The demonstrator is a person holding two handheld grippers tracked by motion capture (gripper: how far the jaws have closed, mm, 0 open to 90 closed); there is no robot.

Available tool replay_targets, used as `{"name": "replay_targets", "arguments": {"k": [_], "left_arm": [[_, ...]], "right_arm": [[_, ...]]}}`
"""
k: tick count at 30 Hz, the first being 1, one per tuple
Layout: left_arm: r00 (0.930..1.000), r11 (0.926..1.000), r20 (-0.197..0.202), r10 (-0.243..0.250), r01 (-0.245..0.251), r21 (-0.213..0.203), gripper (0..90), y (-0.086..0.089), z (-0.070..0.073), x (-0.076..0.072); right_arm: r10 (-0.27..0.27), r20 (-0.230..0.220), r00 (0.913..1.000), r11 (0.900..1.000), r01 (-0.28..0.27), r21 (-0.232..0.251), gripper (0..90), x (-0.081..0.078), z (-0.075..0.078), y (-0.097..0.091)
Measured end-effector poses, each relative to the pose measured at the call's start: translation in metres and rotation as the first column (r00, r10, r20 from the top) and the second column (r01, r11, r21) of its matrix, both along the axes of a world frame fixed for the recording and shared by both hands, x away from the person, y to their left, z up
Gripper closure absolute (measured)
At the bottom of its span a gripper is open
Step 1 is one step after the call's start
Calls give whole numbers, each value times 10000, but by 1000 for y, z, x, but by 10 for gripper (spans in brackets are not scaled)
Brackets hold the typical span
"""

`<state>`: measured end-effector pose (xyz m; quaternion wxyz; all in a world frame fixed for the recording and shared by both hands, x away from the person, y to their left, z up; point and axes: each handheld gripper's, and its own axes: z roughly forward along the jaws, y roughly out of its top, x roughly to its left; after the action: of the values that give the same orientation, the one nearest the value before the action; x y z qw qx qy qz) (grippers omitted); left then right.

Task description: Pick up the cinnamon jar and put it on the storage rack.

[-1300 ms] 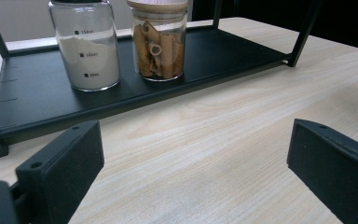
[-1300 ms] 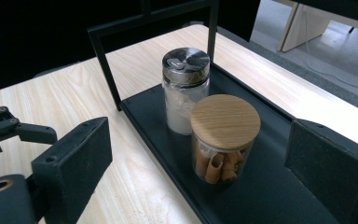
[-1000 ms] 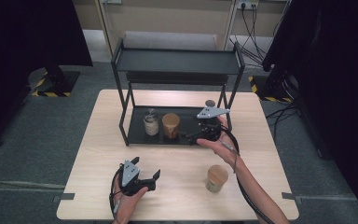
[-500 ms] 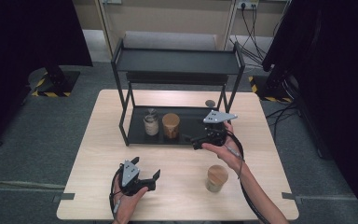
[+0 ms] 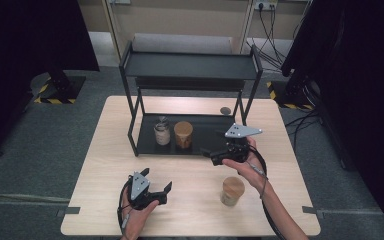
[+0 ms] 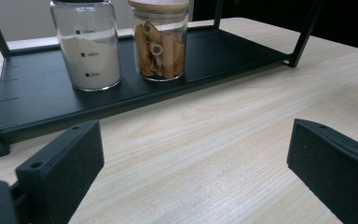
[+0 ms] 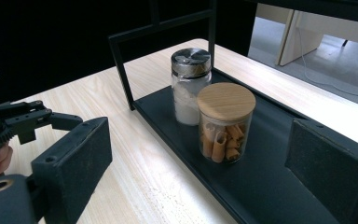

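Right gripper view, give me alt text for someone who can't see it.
A wooden-lidded jar of pasta tubes stands on a black rack's bottom shelf, framed between the right claw's open black jaws. Just behind the jar stands a metal-capped jar of white powder. The left claw, also open, rests on the light wooden table.

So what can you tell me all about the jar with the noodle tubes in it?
The pasta jar is a clear, round glass jar with a flat, light wooden lid. It is about half full of short tan pasta tubes standing mostly on end. It stands upright on the bottom tray of the black shelf rack, close beside a jar of white powder with a shiny metal lid. No gripper touches it.
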<state>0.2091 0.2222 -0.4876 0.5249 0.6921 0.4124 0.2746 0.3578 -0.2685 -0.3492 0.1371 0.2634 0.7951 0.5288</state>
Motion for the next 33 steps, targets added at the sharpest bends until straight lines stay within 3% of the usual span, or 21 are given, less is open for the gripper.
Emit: {"name": "replay_targets", "arguments": {"k": [33], "left_arm": [[10000,10000,33,17,-18,32,32,-1,0,-1]], "right_arm": [[-566,109,9983,9970,559,540,74,-24,-15,-35]]}}
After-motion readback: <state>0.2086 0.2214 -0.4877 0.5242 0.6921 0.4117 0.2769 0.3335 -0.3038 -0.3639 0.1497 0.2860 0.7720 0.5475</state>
